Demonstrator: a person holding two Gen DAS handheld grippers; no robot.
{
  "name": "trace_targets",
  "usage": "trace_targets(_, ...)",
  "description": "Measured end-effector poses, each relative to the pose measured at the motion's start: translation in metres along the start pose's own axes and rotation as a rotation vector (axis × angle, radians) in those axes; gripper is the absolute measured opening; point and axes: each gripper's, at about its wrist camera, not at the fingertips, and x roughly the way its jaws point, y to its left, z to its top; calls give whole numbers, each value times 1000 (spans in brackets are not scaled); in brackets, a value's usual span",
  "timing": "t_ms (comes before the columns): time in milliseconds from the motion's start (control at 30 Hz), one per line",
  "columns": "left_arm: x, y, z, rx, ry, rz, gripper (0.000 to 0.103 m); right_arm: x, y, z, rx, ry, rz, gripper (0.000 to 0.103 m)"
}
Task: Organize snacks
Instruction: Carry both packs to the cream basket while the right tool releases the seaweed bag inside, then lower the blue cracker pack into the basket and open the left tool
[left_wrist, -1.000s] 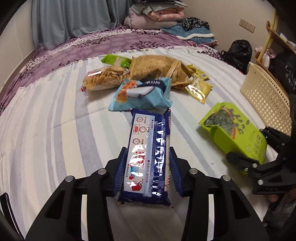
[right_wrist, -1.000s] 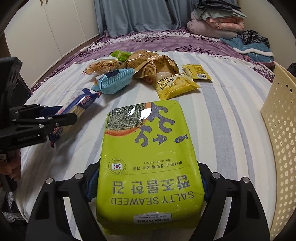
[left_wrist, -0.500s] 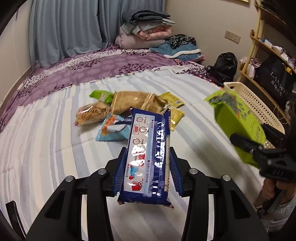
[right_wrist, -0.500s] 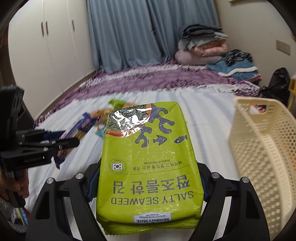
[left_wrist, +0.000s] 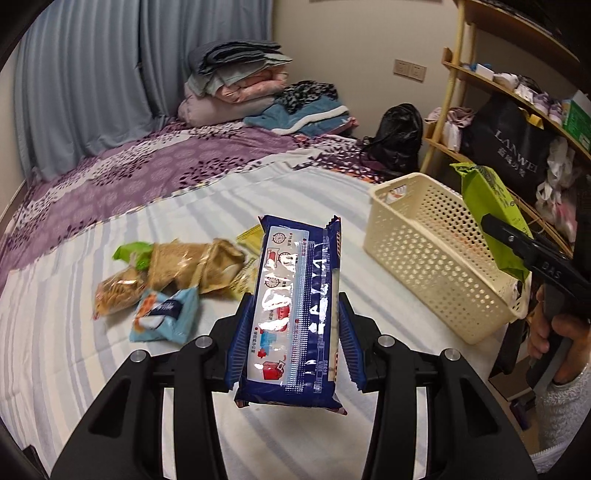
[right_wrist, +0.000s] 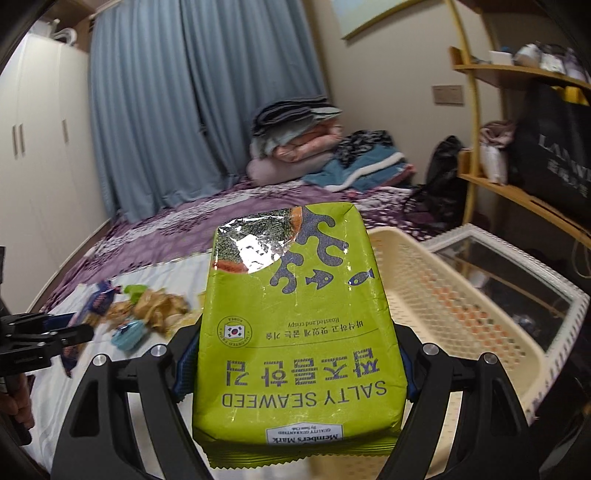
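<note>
While the left claw (left_wrist: 293, 325) clamps a blue biscuit pack (left_wrist: 295, 314) above the striped bed (left_wrist: 74, 369), the left wrist view shows the unsorted snack pile (left_wrist: 173, 273) lying at the left and the cream basket (left_wrist: 436, 254) at the right edge, with something small showing at its far end. Seen from the right wrist, the right claw (right_wrist: 293, 365) grips a green salty seaweed bag (right_wrist: 295, 332) beside that basket (right_wrist: 461, 314), so sorting looks barely begun: two packs are in transit, several remain.
</note>
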Motion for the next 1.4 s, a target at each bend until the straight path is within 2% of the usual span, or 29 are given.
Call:
trace_targets(167,7,-24,12,40,4,-36,45,4,-31,-4,50,10,-58,83)
trace_targets(200,9,-28,15,44,6,-45,45,5,-36,-6,66,9,-64,90)
trace_targets(233,10,-32,17,49,7,-50,45,5,-41,-8,82,7,-71,92)
trace_targets(433,22,-61,31,91,14,-84,45,4,-59,-18,121,3,-86,92)
trace_targets(933,57,-149,71,231,2,-207,45,-28,-95,-28,204,-86,-119,92)
trace_targets(1067,63,-152,63,243,33,-204,46,-33,-106,-31,243,-102,-124,92)
trace_targets(1167,79,-144,47,214,97,-190,47,-32,-109,-32,256,-102,-113,92)
trace_targets(1300,102,-129,20,173,180,-162,55,-34,-104,-33,242,-104,-101,92)
trace_targets(1400,121,-120,2,155,243,-147,55,-35,-101,-32,235,-108,-95,92)
